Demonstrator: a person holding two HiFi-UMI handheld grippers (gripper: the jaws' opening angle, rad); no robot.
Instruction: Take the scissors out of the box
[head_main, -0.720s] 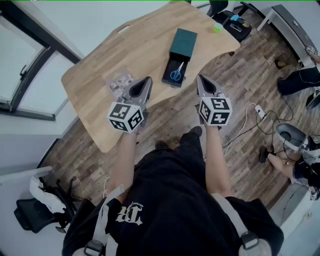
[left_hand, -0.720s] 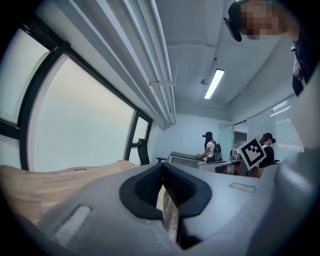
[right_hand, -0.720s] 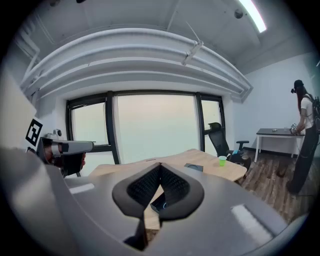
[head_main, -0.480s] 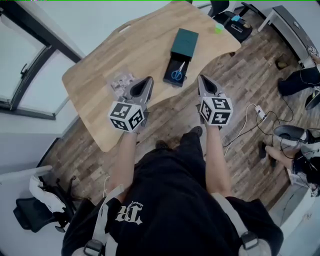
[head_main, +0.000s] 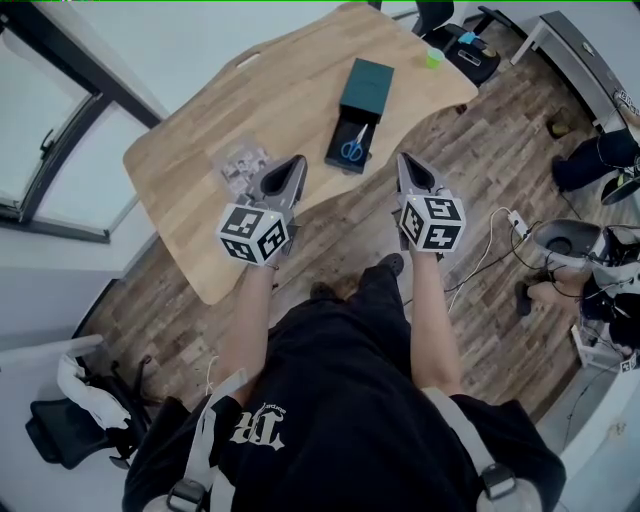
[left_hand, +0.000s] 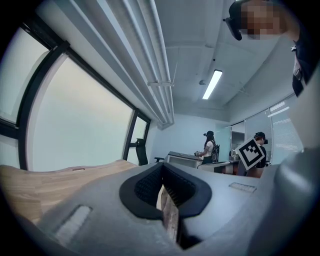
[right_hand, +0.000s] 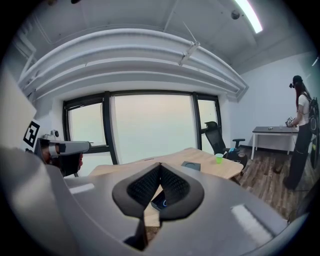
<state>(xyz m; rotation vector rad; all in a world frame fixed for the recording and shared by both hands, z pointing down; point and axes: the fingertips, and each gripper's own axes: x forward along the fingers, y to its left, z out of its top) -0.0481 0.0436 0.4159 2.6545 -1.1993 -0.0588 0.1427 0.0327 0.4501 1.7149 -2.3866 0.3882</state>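
Lying in the open box (head_main: 368, 88), the scissors (head_main: 353, 145) look light, stiff, slick — best pinched at the blue handles — with left gripper (head_main: 297, 160) and right gripper (head_main: 404, 158) closed, empty, short of the box.

You work in bright, even daylight. The windows (right_hand: 150, 127) behind the table (head_main: 270, 100) blow out to a pale, detail-free glow, and a ceiling strip light (left_hand: 212, 84) past the table flares white. Shadows on the table top are faint and soft-edged. Both gripper views bow straight lines strongly and fall to black at the corners; the head view is sharp, curving lines only near its edges.
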